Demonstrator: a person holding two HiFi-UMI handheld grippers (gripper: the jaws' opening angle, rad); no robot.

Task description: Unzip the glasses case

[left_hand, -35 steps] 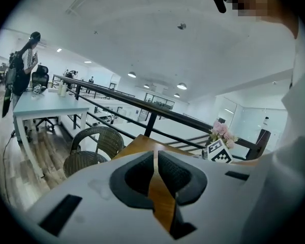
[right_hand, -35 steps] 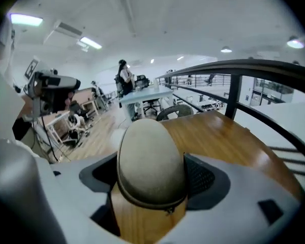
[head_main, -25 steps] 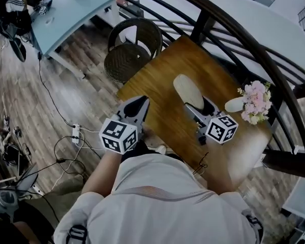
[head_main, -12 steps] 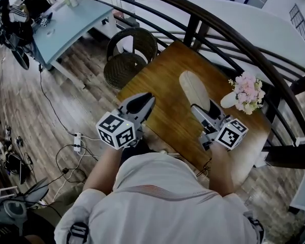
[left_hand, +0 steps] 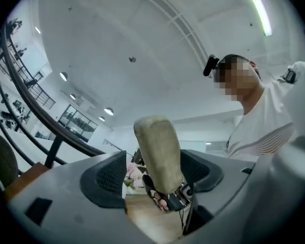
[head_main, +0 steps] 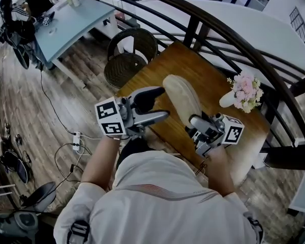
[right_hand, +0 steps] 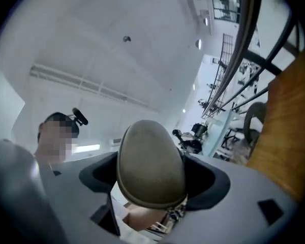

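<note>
The beige oval glasses case is lifted off the wooden table and stands on end. My right gripper is shut on its lower end; in the right gripper view the case fills the gap between the right gripper's jaws. My left gripper is beside the case's left edge with its jaws opening. In the left gripper view the case rises between the left gripper's spread jaws, and neither pad presses on it. I cannot make out the zipper pull.
A white vase of pink flowers stands at the table's right end. A wicker chair is at the far left corner, and a dark curved railing runs behind. Cables and a power strip lie on the floor at left.
Both grippers rose and tipped upward. The right one lifted the case from lying on the table to standing on end. The left jaws went from shut to wide apart.
</note>
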